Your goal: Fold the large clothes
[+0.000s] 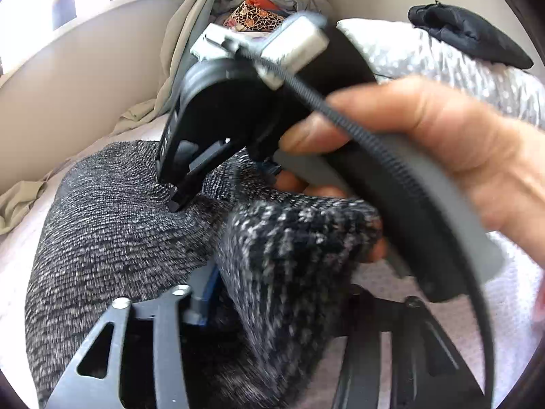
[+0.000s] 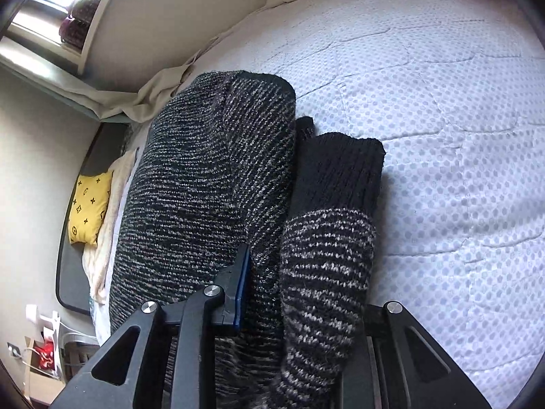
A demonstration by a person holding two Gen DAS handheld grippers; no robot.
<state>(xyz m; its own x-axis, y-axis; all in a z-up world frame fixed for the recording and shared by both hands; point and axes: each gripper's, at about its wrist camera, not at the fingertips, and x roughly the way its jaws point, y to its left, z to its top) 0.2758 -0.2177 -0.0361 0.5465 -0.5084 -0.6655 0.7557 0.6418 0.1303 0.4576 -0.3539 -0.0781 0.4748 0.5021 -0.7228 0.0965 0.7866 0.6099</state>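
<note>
The marled black-and-grey knit sweater lies on the quilted white mattress, its body bunched into a long mound and one sleeve with a black ribbed cuff lying alongside it, touching. In the right wrist view the right gripper has that sleeve running between its fingers; the blue pad of one finger shows against the knit, the other finger is hidden behind the sleeve, so it appears clenched on the sleeve. In the left wrist view the left gripper likewise has a fold of the knit rising between its fingers, seemingly grasped, though the fabric hides the tips. The person's hand holds the other gripper just ahead, its tip pressed into the sweater.

The likely trouble is the thick, loose knit: a pinch on one layer may slip or drag the mound askew, leaving the sleeve folded crooked. The two tools are also close together, so they could knock each other
</note>
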